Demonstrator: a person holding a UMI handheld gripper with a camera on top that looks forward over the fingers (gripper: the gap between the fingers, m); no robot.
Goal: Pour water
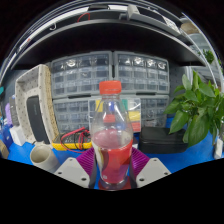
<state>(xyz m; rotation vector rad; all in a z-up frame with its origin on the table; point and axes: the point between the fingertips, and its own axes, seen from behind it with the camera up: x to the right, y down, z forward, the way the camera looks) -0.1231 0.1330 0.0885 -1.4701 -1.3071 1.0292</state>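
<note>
Left of the tongs (112, 168) a cup (44, 155) waits, likely the pour's target. Between the fingers the bottle (112, 140) stands upright, pinched at both sides, cap on so nothing spills. Right and beyond, a plant (198, 108) sits clear.

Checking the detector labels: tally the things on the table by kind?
Bottles: 1, red-capped bottle between the gripper fingers
Potted plants: 1, plant
Drawer cabinets: 2, left cabinet, right cabinet
Total: 4
</note>
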